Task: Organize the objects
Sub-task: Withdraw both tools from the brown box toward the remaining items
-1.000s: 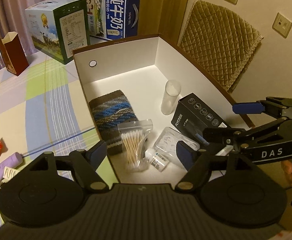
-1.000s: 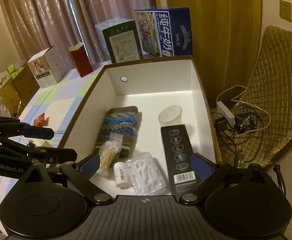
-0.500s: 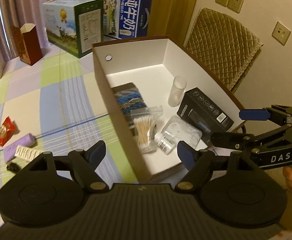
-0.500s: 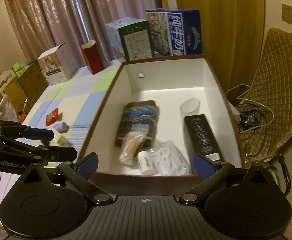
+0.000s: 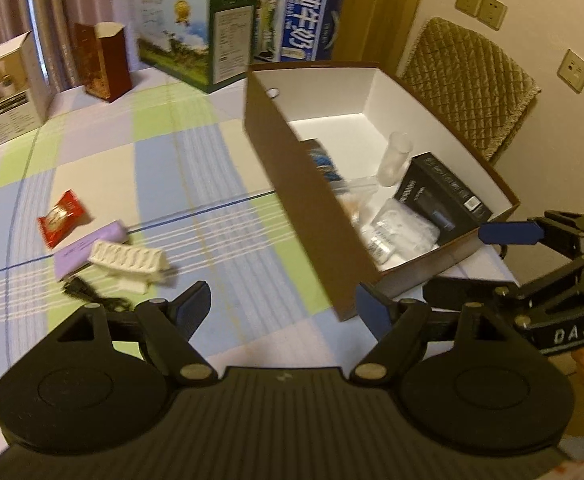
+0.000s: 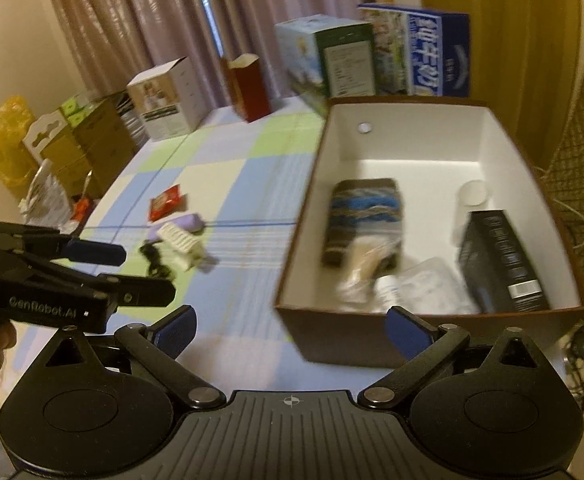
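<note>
A brown box with a white inside (image 5: 303,200) (image 6: 411,148) stands on the checked tablecloth. It holds a knitted cloth (image 6: 365,212), a black carton (image 6: 499,256), a clear cup (image 5: 395,156), a bag of cotton swabs (image 6: 367,264), a small white bottle (image 6: 387,286) and a clear plastic pack (image 5: 403,224). Left of the box lie a red snack packet (image 5: 62,216), a purple tube (image 5: 88,246), a white ribbed pack (image 5: 128,258) and a black cable (image 5: 84,292). My left gripper (image 5: 284,304) (image 6: 132,272) is open and empty near the box's front left corner. My right gripper (image 6: 290,328) (image 5: 467,261) is open and empty before the box's front wall.
Along the table's far edge stand a green-and-white carton (image 5: 196,48), a blue milk carton (image 5: 295,24), a dark red box (image 5: 104,60) and a white box (image 5: 8,84). A quilted chair (image 5: 471,84) is behind the box. Cables (image 6: 579,344) lie on the floor at the right.
Both grippers have drawn back from over the box and shifted left. The box's front wall and the loose items on the tablecloth have come into view. Both grippers stay open.
</note>
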Demonstrator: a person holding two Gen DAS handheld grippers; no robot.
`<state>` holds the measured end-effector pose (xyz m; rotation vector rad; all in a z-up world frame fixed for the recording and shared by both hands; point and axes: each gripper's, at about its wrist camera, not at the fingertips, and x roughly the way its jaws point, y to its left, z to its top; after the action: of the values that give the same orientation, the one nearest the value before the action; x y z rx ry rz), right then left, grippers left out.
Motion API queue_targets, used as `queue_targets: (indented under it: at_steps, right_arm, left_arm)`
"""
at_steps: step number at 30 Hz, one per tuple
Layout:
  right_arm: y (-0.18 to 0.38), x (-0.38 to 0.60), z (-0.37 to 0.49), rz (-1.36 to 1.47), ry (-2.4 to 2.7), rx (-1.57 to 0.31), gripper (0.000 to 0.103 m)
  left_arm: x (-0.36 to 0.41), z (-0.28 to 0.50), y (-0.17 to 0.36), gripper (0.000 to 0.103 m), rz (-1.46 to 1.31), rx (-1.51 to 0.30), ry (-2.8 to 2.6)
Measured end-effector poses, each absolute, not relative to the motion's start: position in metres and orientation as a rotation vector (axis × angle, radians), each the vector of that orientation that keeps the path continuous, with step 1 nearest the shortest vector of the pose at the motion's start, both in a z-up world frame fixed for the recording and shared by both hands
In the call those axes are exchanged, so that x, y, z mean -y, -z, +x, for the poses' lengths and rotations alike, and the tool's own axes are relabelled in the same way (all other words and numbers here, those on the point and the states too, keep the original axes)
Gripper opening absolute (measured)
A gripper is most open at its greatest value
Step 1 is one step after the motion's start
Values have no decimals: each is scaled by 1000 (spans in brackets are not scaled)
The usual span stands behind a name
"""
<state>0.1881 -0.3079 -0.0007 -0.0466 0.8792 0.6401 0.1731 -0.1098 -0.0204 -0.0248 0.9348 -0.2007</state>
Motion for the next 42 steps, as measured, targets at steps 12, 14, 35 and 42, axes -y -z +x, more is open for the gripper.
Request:
queue_targets:
  at_steps: [12,14,35,42]
  right_arm:
    - [15,245,169,-61,-707,-910,98]
    - [19,236,168,-58,-714,-919,98]
    - [59,156,185,-143,-708,-929,97]
    - [72,143,209,-161,-701,-915,67]
  left_arm:
    - [49,150,26,77,-53,-954,130]
    - [39,147,27,77,-58,-956,115]
    - [-40,144,57,77,-116,-1004,-27]
    - [-50,163,78,77,-132,-1020,-54]
